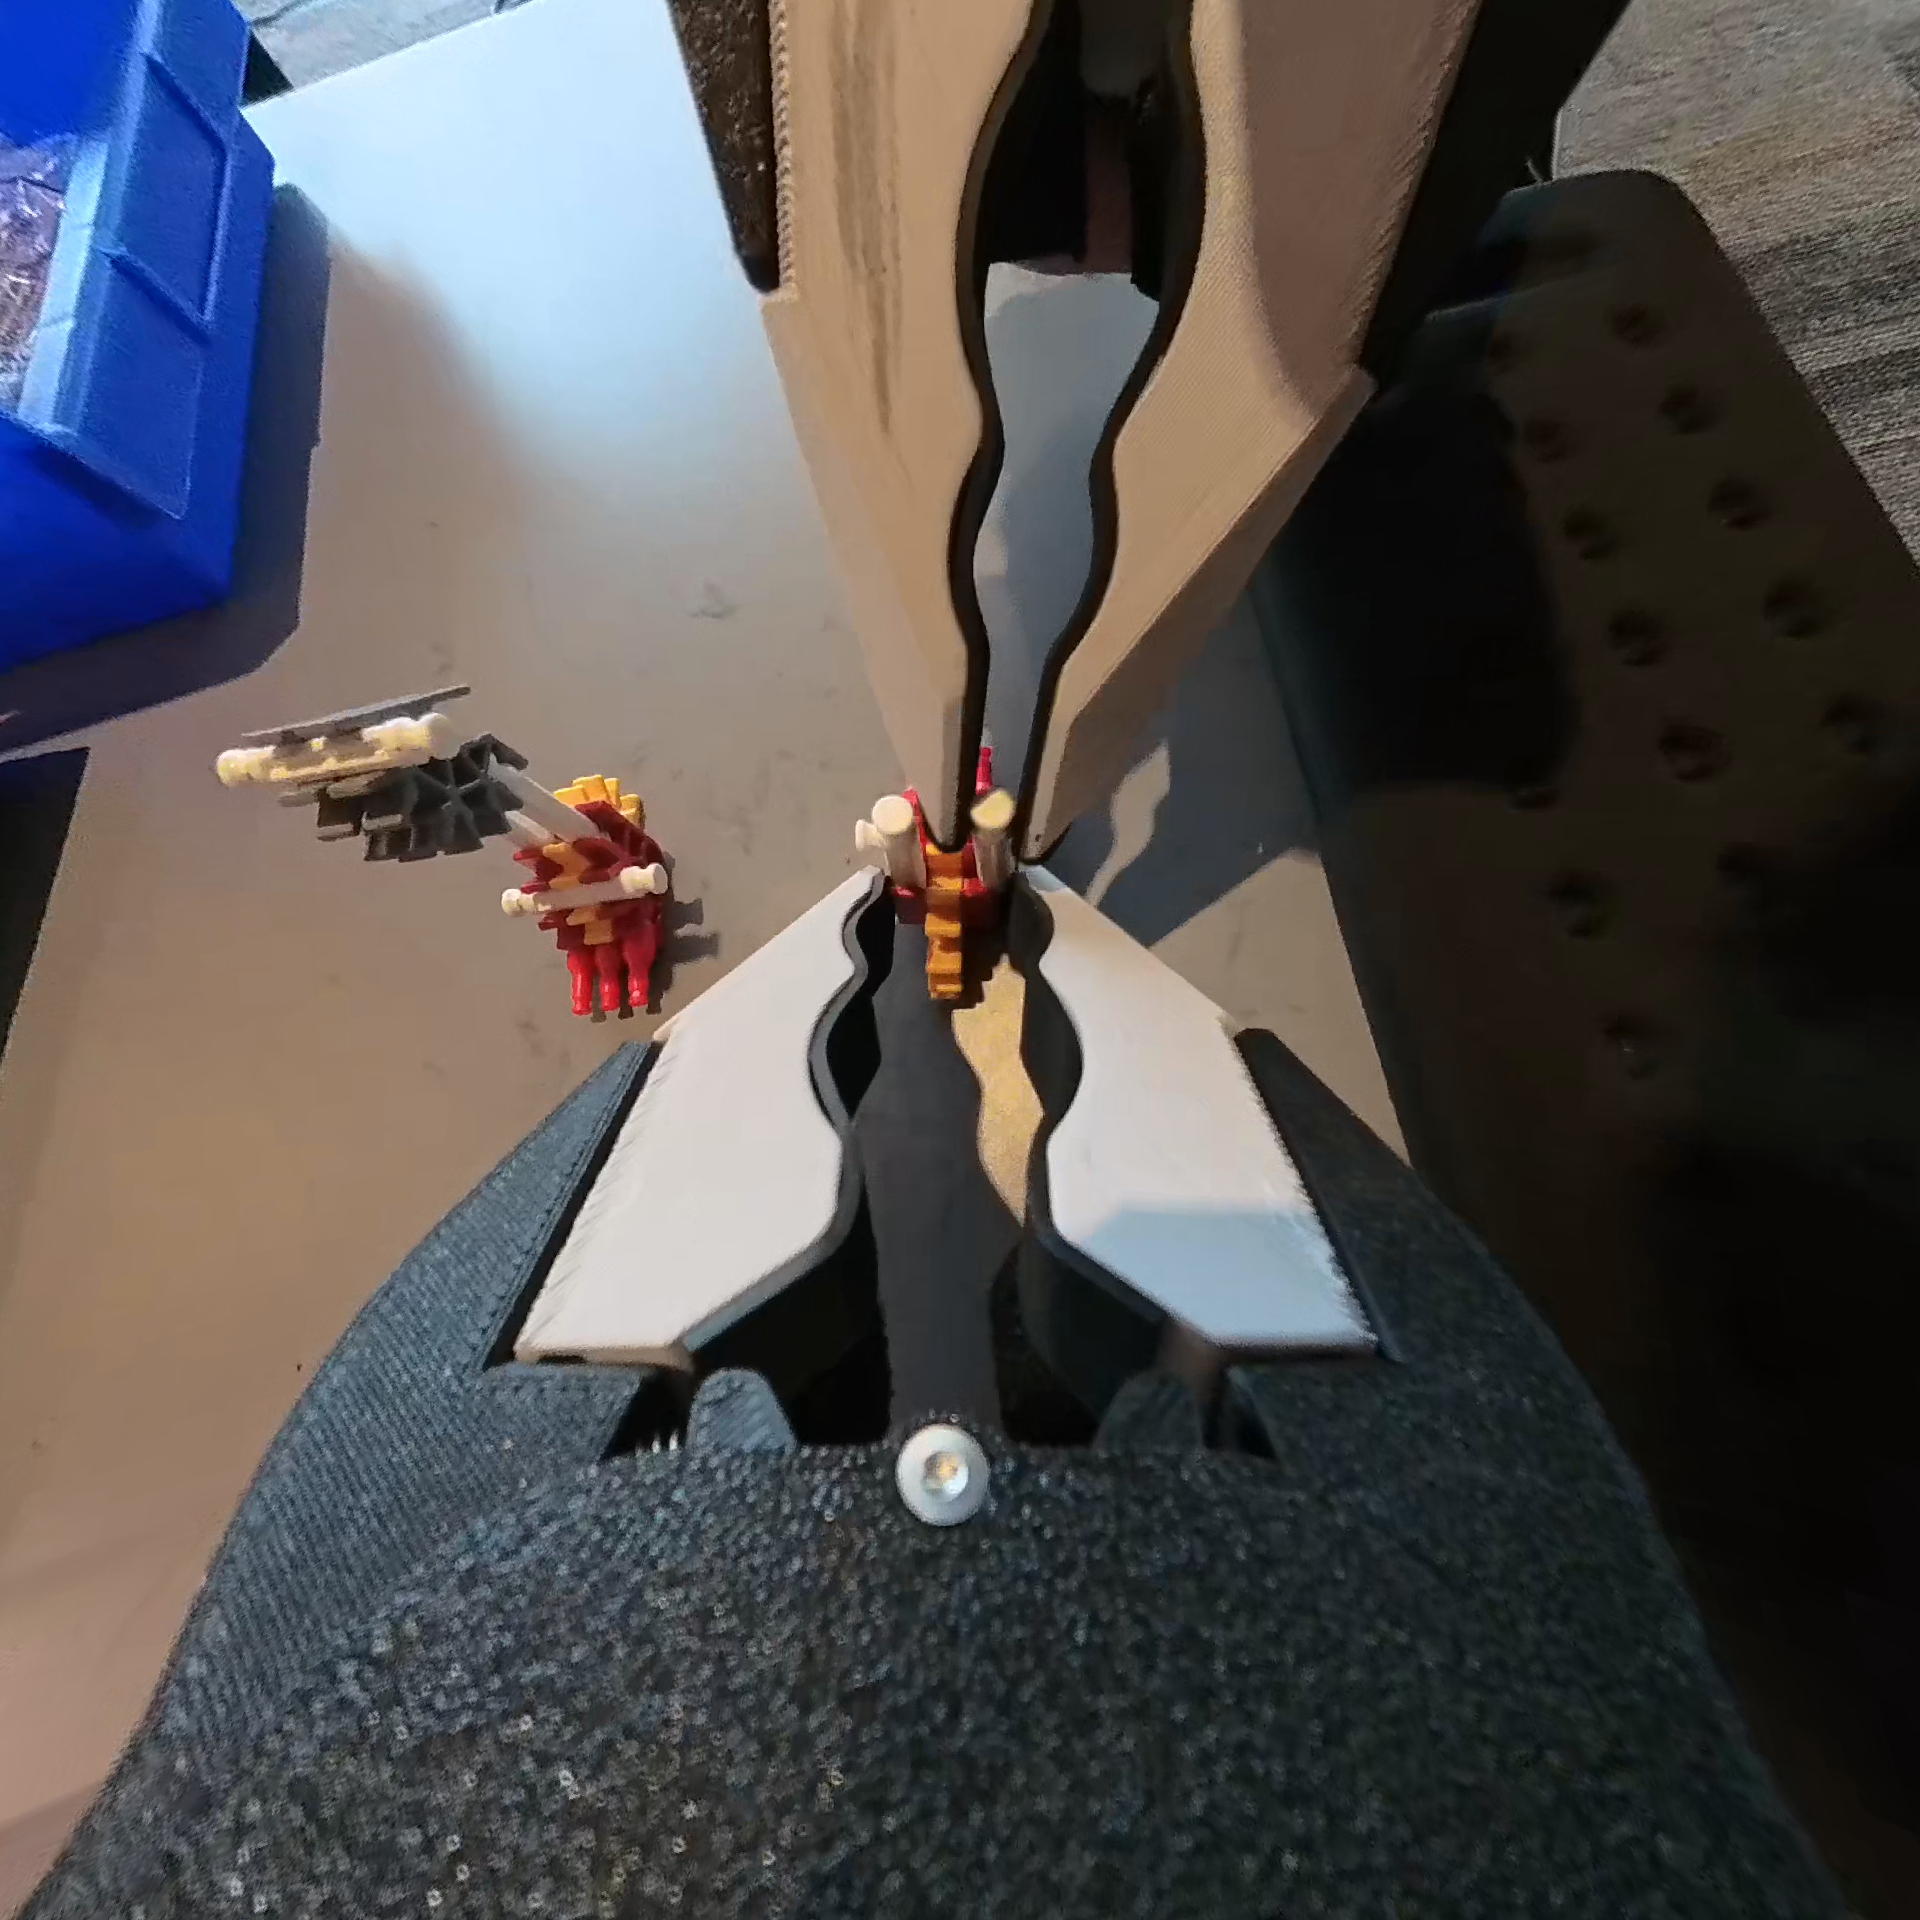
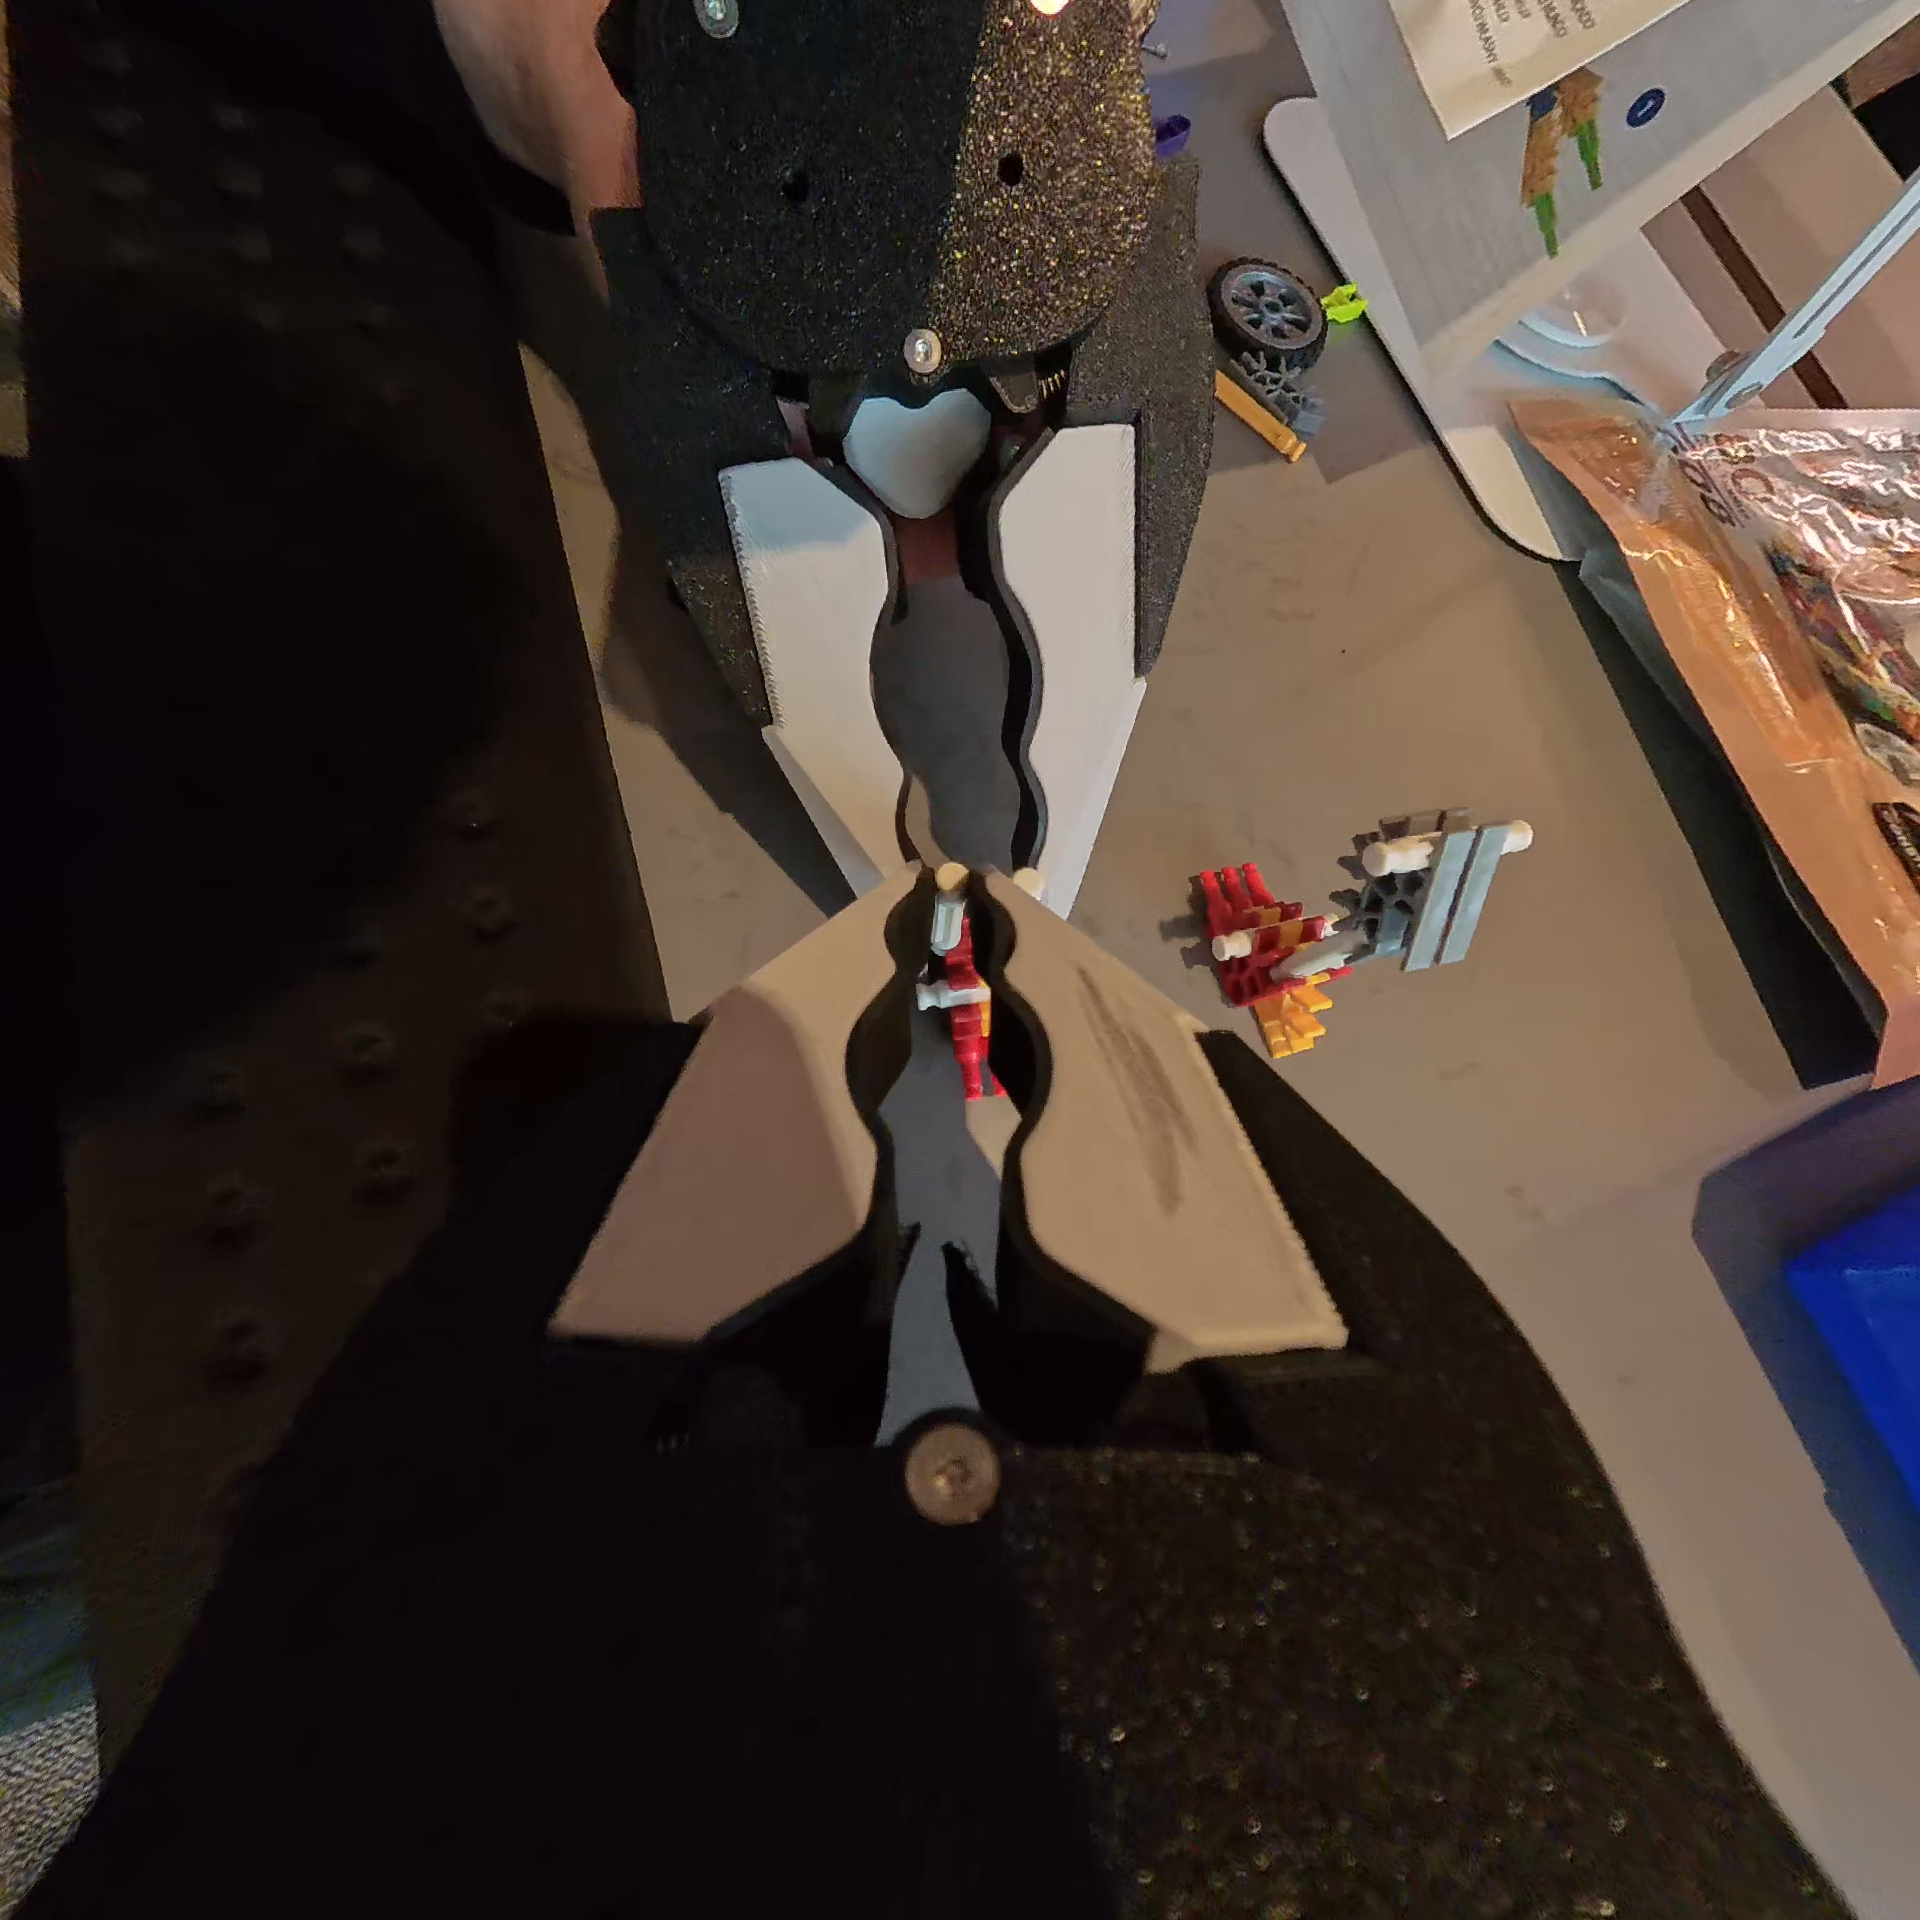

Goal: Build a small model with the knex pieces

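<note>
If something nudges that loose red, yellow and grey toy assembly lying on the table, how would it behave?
The red, yellow and grey plastic rod-and-connector assembly looks light, so it would probably slide or pivot. Its snapped-together joints may flex or pop apart. It lies sprawled on the beige table, so rolling seems unlikely.

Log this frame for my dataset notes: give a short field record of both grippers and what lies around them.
left hand-held gripper: shut on small red, orange and white toy piece
right hand-held gripper: shut on the same piece, tip to tip with the left
beside them: second toy assembly lying on table
far side: blue bin
other items: loose wheel, plastic bag
</note>
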`<state>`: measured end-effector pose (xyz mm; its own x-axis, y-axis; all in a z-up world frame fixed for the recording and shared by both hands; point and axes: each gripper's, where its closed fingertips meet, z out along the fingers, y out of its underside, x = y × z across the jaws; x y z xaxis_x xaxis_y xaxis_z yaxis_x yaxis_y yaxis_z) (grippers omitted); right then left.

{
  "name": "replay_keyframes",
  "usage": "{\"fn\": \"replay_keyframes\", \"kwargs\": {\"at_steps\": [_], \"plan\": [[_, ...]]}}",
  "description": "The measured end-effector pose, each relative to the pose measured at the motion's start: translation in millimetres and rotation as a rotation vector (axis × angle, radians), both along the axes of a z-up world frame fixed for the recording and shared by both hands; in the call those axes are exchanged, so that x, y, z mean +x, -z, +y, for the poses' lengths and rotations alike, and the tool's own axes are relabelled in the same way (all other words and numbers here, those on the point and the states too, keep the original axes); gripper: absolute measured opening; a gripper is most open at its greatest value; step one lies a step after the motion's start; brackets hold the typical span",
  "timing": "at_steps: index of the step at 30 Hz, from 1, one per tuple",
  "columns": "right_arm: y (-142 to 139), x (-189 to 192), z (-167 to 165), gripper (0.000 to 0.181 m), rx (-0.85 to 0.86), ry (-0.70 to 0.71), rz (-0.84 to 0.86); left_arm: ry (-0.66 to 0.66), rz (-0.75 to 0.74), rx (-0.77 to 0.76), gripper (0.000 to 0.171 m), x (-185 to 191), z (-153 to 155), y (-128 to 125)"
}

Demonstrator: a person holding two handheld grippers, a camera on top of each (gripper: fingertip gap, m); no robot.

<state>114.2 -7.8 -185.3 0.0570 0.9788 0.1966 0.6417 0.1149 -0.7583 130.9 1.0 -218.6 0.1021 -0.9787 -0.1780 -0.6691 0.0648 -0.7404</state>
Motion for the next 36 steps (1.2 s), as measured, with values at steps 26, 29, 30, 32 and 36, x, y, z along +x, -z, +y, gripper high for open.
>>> {"fn": "replay_keyframes", "kwargs": {"at_steps": [26,29,30,32,36], "plan": [[16.7,10.0,12.0,0.017,-0.079,-0.030,0.027,0.029,0.000,-0.006,0.018,5.3,-0.3,0.5],[16.5,11.1,11.0,0.016,-0.081,-0.020,0.037,0.026,0.001,-0.017,0.019,5.5,0.0,0.4],[16.2,12.2,11.4,0.020,-0.077,-0.013,0.036,0.028,0.000,-0.016,0.019,5.4,0.1,0.4],[13.4,14.9,11.7,0.029,-0.060,-0.009,0.032,0.028,0.000,-0.017,0.019,5.5,0.2,0.4],[-7.2,11.1,11.6,0.030,-0.008,-0.032,0.056,0.029,0.002,-0.012,0.019,6.4,0.5,0.4]]}}
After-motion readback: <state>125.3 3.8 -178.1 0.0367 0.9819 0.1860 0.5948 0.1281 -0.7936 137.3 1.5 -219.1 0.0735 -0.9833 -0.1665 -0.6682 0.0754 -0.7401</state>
